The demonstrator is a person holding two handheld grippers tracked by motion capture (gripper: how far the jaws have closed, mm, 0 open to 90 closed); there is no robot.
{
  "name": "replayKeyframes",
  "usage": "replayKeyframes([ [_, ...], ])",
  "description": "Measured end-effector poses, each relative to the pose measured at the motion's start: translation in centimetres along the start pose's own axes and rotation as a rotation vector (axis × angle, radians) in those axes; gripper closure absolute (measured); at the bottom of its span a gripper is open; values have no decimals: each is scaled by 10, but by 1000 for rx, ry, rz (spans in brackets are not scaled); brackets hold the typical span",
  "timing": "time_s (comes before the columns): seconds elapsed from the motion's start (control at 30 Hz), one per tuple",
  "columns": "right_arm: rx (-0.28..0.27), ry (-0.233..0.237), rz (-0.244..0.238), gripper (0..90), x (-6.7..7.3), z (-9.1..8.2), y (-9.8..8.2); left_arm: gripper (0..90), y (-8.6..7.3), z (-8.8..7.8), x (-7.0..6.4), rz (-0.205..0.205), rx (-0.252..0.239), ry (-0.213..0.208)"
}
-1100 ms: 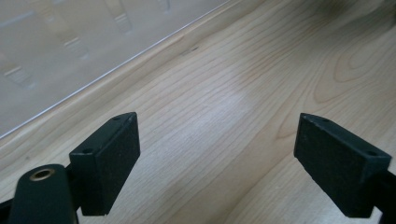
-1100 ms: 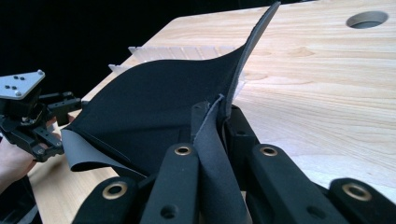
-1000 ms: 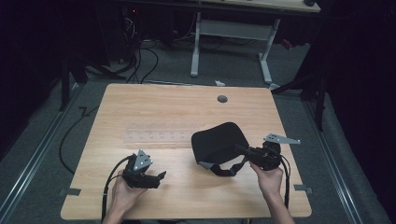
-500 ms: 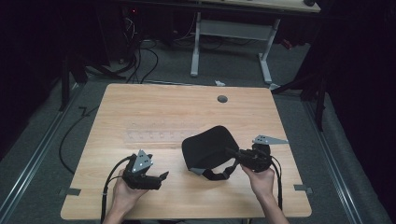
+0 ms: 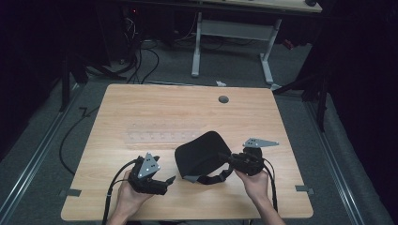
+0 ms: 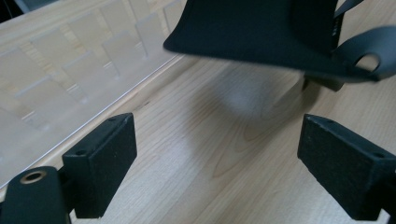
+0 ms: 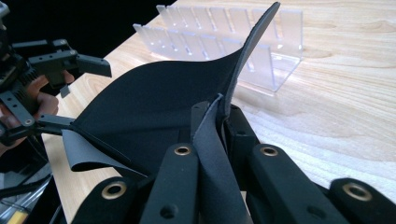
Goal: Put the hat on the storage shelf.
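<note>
The right gripper has its jaws clamped on the edge of a black pad, a floppy sheet with a strap hanging from its near side. The pad sits a little right of the table's middle, towards the near edge, lifted and curled so that part of it hangs above the wood. The left gripper is held near the left near part of the table, jaws wide apart with nothing between them, pointing right towards the pad and just short of it.

A clear rack of low slots lies flat just beyond the pad and to its left. The far half of the table is bare wood apart from a small grey cap near the far edge. To the right of the right gripper a strip of wood runs to the table's right edge. Both hands are close to the near edge.

In the left gripper view the pad floats above the table with its shadow under it, and the rack runs off to the left. In the right gripper view the pad's edge is pinched upright between the closed jaws, and the rack stands just behind it; the left gripper appears at the far left.
</note>
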State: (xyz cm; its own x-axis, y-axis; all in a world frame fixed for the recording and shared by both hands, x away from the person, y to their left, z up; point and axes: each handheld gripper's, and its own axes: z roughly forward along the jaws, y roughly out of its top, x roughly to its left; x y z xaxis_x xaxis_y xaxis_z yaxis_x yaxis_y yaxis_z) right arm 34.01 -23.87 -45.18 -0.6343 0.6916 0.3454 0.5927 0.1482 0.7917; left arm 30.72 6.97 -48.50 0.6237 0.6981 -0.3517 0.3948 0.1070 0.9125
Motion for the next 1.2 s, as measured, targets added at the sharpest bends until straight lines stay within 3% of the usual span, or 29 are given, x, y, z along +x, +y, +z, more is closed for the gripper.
replayKeyframes([
  [0.27,26,7,-10,848,7,5,0,132,1,-1,-10,32,-27,-32],
  [0.53,47,27,-13,847,13,14,3,143,-1,0,-12,42,-17,-33],
  [0.7,75,24,-20,845,19,17,4,152,-4,0,-12,57,-12,-28],
  [1.1,77,75,-10,845,24,22,8,196,-4,0,-9,60,-30,-7],
  [1.2,75,85,-18,844,26,23,10,255,-5,0,-8,78,-41,9],
])
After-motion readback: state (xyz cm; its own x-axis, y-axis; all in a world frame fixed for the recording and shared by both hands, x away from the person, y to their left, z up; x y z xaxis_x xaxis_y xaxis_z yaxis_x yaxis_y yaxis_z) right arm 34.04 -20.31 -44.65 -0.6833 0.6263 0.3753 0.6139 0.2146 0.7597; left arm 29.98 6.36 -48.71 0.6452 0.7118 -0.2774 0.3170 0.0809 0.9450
